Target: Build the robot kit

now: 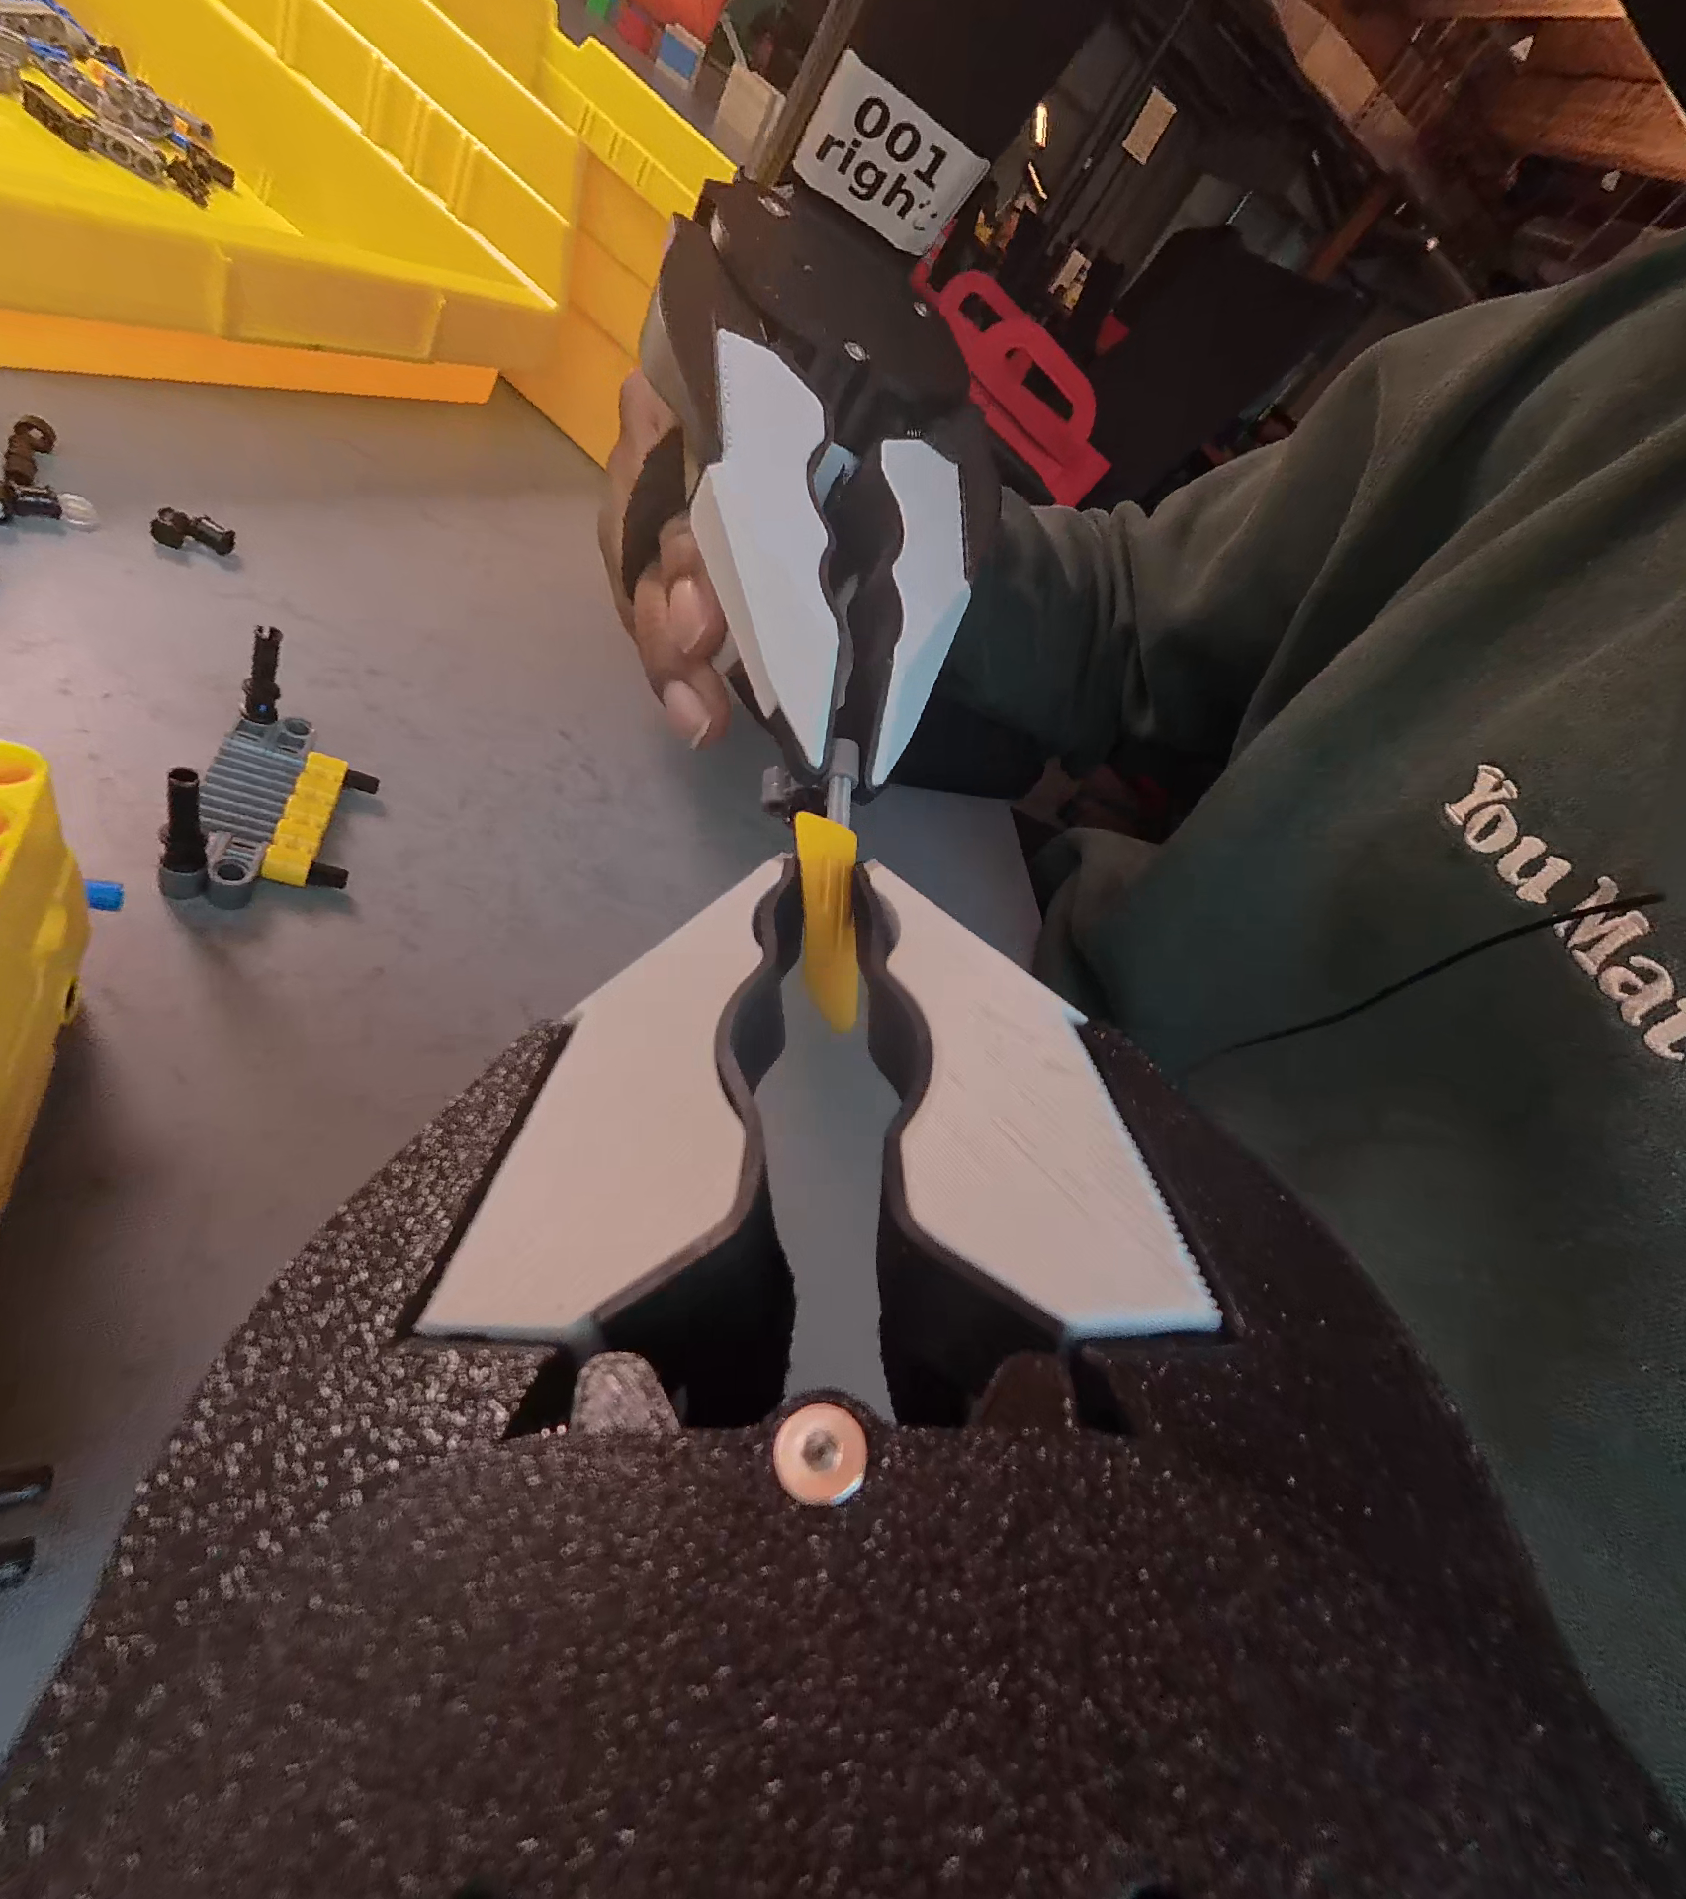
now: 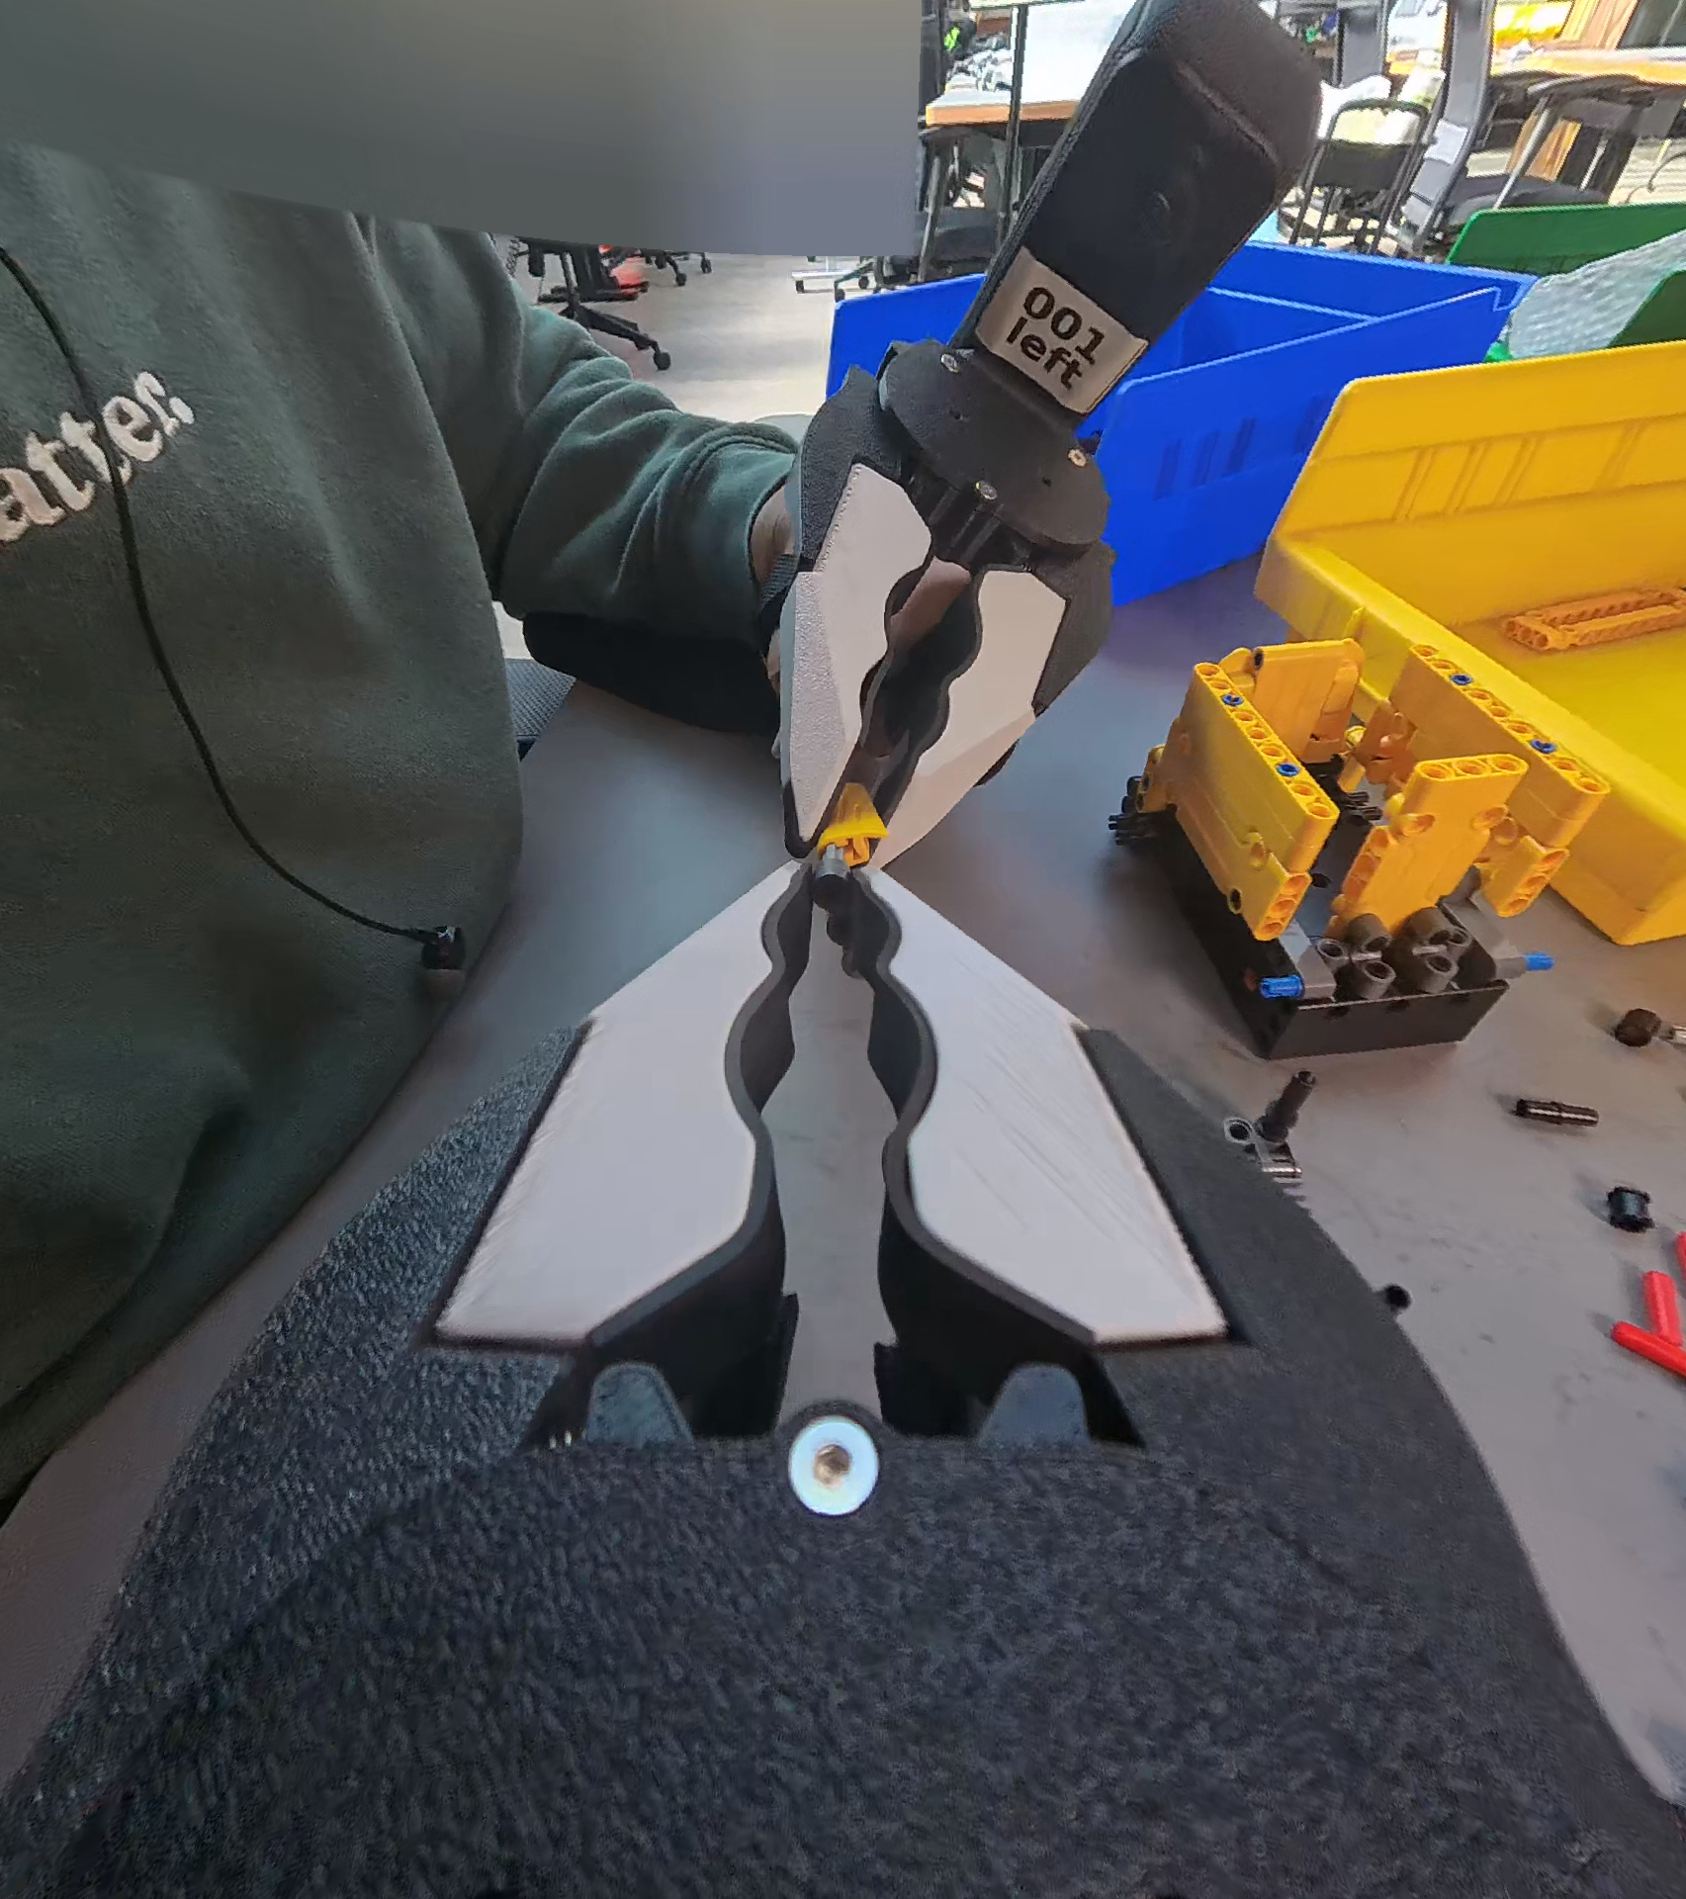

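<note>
The left tongs (image 1: 826, 873) are closed tip to tip on a small yellow piece (image 1: 828, 930), a narrow curved part that runs back between the two pale fingers and pokes out a little past their tips. The right tongs (image 2: 833, 879) are pinched shut on a short grey pin (image 2: 830, 882), which carries a small grey connector at its side in the left wrist view. The two pairs of tongs meet nose to nose above the near edge of the grey desk (image 1: 427, 658), the pin's end touching the front of the yellow piece; whether the pin sits inside it cannot be told. A person in a dark green sweatshirt (image 1: 1434, 719) holds both tools close to the chest. To the left tongs' side, a small grey and yellow assembly (image 1: 253, 812) with black pins lies on the desk, and loose black parts (image 1: 191, 529) are scattered beyond it in front of yellow bins (image 1: 325, 236). Near the right tongs stands a larger yellow and black build (image 2: 1332, 843), with red pins (image 2: 1681, 1305) and dark bits loose on the desk beside it, a yellow tray (image 2: 1537, 534) behind it and a blue bin (image 2: 1260, 411) farther back.
</note>
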`<state>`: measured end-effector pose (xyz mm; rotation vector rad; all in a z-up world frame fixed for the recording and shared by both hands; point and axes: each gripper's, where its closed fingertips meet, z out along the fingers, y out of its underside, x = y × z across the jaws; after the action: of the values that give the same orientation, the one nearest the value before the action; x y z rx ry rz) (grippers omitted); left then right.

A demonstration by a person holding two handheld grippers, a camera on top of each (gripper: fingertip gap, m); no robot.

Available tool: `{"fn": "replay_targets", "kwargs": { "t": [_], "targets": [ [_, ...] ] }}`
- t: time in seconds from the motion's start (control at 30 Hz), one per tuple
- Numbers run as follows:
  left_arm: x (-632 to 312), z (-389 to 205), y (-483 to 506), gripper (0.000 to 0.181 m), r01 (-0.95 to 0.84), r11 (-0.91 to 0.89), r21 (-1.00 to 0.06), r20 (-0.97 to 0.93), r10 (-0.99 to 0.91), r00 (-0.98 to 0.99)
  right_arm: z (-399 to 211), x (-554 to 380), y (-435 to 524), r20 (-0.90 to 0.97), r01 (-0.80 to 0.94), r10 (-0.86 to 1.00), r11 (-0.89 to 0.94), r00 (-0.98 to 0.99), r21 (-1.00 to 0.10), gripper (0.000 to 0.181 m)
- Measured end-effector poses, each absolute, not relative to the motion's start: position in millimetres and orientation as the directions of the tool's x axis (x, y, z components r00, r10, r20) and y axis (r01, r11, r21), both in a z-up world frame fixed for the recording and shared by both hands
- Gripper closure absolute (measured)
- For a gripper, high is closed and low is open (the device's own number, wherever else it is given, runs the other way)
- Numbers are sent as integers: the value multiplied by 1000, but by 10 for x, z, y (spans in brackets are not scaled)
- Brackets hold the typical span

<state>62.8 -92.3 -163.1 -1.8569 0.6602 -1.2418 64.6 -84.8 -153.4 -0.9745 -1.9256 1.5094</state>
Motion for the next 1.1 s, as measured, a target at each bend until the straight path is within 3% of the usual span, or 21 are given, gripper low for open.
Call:
{"fn": "replay_targets", "kwargs": {
  "t": [0.47, 0.83, 1.1],
  "targets": [
    [680, -1617, -1000, 175, 67, -641, -764, 634, -728, 261, -1506, 673, -940, -6, 197, 760, 161, -650, -967, 176],
    [740, -1400, -1060, 176, 192, -704, -684, 724, -686, 65, -1271, 703, -1008, -26, 120, 737, 75, -675, -990, 176],
    [751, -1277, -1056, 174, 245, -689, -682, 714, -700, 16, -1149, 704, -987, -61, 92, 741, 0, -669, -996, 175]
  ]
}}
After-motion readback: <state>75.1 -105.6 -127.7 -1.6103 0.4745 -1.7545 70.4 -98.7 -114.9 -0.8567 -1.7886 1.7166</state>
